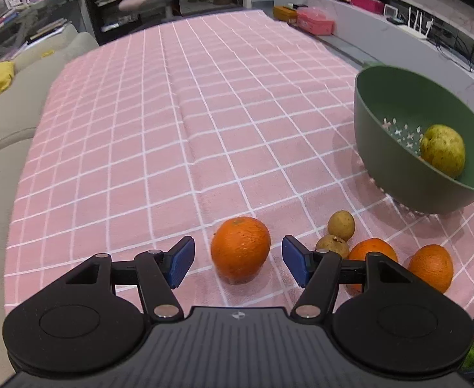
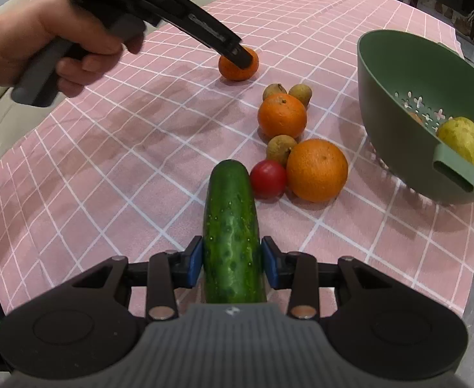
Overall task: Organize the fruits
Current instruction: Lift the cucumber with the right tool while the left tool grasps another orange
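Left gripper (image 1: 238, 263) gapes astride our orange (image 1: 240, 249); right gripper (image 2: 232, 260) clamps cucumber (image 2: 231, 226) — both bound, we judge, for the green bowl (image 2: 395, 77).

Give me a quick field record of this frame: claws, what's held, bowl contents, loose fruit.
left claw: open, pads either side of an orange on the cloth, not closed on it
right claw: shut on cucumber
bowl: green colander, holds a yellow-green fruit
loose on tablecloth: two more oranges, three small brown fruits, one red tomato
surface: pink checked cloth
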The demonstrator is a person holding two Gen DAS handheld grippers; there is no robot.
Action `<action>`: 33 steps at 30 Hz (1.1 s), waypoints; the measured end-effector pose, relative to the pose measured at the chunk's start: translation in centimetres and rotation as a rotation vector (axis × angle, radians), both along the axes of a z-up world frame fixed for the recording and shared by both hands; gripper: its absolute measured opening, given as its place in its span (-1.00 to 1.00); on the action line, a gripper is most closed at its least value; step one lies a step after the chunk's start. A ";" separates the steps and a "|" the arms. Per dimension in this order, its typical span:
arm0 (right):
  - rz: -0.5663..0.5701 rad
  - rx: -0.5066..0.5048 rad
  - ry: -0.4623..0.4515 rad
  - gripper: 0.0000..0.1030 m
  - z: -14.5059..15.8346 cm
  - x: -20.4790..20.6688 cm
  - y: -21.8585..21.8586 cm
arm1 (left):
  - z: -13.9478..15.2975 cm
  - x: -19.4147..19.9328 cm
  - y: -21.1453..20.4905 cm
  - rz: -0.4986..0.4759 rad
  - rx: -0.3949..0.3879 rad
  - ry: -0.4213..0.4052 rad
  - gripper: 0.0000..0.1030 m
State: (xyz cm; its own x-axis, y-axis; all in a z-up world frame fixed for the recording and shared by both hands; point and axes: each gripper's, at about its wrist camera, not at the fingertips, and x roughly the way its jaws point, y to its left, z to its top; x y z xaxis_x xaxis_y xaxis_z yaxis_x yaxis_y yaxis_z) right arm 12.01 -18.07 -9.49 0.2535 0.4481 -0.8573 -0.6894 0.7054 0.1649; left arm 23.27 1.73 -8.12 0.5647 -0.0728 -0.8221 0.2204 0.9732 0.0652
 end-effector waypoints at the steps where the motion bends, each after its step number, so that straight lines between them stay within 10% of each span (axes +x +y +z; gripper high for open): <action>1: 0.000 0.002 0.002 -0.31 0.0 0.0 0.0 | -0.2 0.1 -0.1 -0.001 -0.002 0.003 0.42; 11: 0.017 -0.004 0.002 -0.33 0.0 0.2 0.0 | -1.2 0.6 -0.1 0.008 -0.009 0.016 -0.04; 33: 0.034 0.029 0.001 -0.35 2.3 -1.0 -0.8 | 4.6 -6.9 0.5 0.057 -0.099 -0.029 -0.07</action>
